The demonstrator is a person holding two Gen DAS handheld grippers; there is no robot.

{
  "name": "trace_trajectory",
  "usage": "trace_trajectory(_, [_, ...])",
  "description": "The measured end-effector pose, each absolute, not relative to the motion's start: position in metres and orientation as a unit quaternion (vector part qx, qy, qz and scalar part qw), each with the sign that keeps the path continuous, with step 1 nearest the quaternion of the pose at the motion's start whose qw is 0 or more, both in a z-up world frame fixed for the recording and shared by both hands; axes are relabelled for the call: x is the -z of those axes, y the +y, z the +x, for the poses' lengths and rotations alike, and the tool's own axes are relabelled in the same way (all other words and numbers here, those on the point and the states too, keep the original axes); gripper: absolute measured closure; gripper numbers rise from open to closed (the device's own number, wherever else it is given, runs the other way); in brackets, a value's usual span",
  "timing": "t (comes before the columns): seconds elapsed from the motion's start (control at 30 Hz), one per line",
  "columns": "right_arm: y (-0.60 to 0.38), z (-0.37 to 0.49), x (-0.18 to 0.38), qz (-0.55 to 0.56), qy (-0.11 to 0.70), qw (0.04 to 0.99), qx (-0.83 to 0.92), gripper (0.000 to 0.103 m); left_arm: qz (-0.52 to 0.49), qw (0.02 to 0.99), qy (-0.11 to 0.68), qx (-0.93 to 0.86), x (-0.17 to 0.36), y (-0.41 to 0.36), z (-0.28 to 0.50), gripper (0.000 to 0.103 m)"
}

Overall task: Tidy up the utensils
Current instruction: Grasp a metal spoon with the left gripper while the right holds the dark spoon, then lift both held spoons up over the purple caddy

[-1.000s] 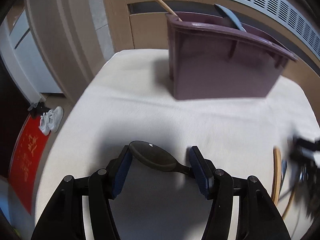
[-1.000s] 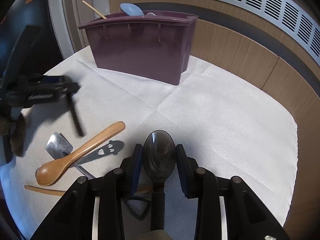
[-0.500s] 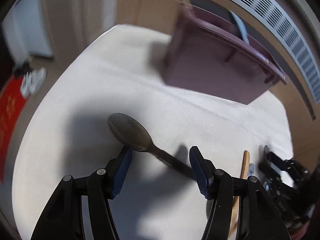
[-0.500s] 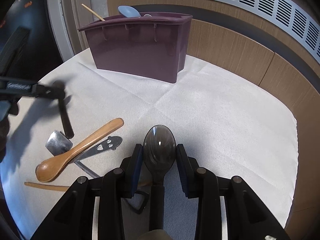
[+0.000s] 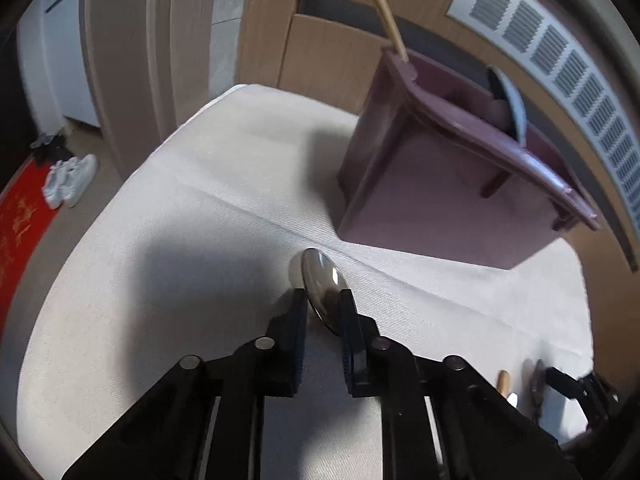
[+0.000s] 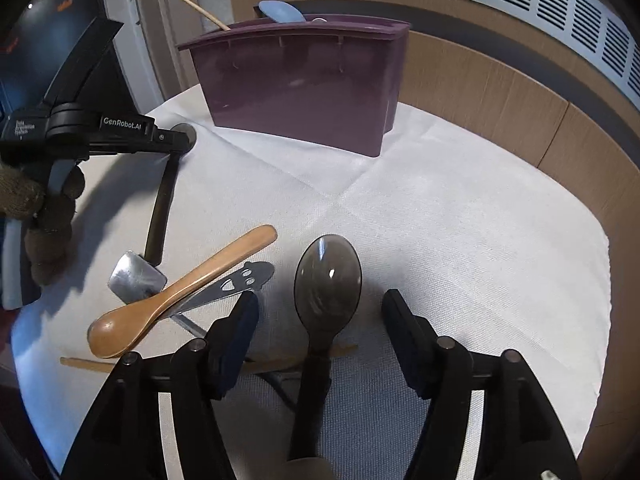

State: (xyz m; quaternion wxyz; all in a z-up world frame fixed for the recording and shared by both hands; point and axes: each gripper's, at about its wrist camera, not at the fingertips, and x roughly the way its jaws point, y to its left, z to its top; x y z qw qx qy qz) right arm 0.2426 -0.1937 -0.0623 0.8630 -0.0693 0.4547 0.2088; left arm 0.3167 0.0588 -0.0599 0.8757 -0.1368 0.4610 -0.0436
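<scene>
My left gripper (image 5: pixel 323 294) is closing, and its pads press on the bowl of a dark spoon (image 5: pixel 320 276) turned on edge above the white cloth. In the right wrist view that spoon's handle (image 6: pixel 160 216) hangs below the left gripper (image 6: pixel 180 138), which a gloved hand holds. My right gripper (image 6: pixel 322 299) is opening. A second dark, see-through spoon (image 6: pixel 328 276) lies between its wide jaws, and the pads are off it. The purple caddy (image 6: pixel 304 88) stands at the back of the table with a blue spoon (image 6: pixel 282 12) and a pale stick (image 6: pixel 206 14) in it.
Left of my right gripper lie a wooden spoon (image 6: pixel 180 292), a flat metal piece with a smiley cut-out (image 6: pixel 236 284), a small metal scoop (image 6: pixel 136 278) and a thin wooden stick (image 6: pixel 84 364). The round table's edge (image 6: pixel 600 280) curves close on the right, by a wood-panelled wall.
The left gripper went from wide open to shut on its dark spoon and rolled, so the bowl now stands on edge. The right gripper's jaws spread away from its spoon.
</scene>
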Motion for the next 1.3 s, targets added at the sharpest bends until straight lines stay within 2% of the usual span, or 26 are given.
trace_trajectory(0.07, [-0.198,0.244,0.061,-0.067,0.456,0.858,-0.224,0.042,-0.127,0.888,0.439,0.059,0.053,0.054,0.309,0.093])
trace_trajectory(0.13, [-0.209,0.245,0.057,-0.028,0.459,0.854,-0.242,0.053,-0.11,0.901,0.413,0.071,0.039,0.049,0.293,0.096])
trace_trajectory(0.17, [-0.212,0.246,0.055,-0.013,0.461,0.851,-0.252,0.063,-0.105,0.906,0.402,0.078,0.033,0.047,0.285,0.098])
trace_trajectory(0.2, [-0.213,0.246,0.053,-0.008,0.463,0.848,-0.257,0.066,-0.1,0.91,0.394,0.082,0.027,0.045,0.279,0.099])
trace_trajectory(0.43, [-0.194,0.242,0.052,-0.09,0.468,0.846,-0.24,0.066,-0.074,0.936,0.329,0.098,-0.01,0.035,0.239,0.1])
trace_trajectory(0.5, [-0.192,0.244,0.055,-0.092,0.471,0.846,-0.23,0.067,-0.071,0.939,0.321,0.097,-0.013,0.038,0.235,0.1])
trace_trajectory(0.53, [-0.191,0.245,0.054,-0.095,0.47,0.848,-0.223,0.071,-0.069,0.941,0.317,0.095,-0.014,0.038,0.233,0.1])
trace_trajectory(0.67, [-0.188,0.244,0.045,-0.105,0.453,0.861,-0.206,0.072,-0.08,0.943,0.308,0.099,-0.019,0.04,0.228,0.1])
trace_trajectory(0.8, [-0.193,0.241,0.006,-0.072,0.401,0.888,-0.211,0.073,-0.092,0.95,0.274,0.117,-0.051,0.039,0.227,0.1])
trace_trajectory(1.03, [-0.21,0.243,-0.142,-0.013,0.182,0.968,-0.175,0.073,-0.079,0.978,0.119,0.152,-0.175,0.037,0.23,0.1])
trace_trajectory(1.1, [-0.212,0.253,-0.176,0.006,0.134,0.977,-0.166,0.073,-0.073,0.983,0.086,0.146,-0.195,0.036,0.237,0.1])
trace_trajectory(1.17, [-0.211,0.267,-0.195,0.014,0.104,0.984,-0.145,0.073,-0.073,0.985,0.065,0.141,-0.205,0.036,0.248,0.1])
trace_trajectory(1.3, [-0.208,0.292,-0.199,0.02,0.096,0.987,-0.129,0.073,-0.096,0.983,0.057,0.143,-0.199,0.043,0.281,0.1])
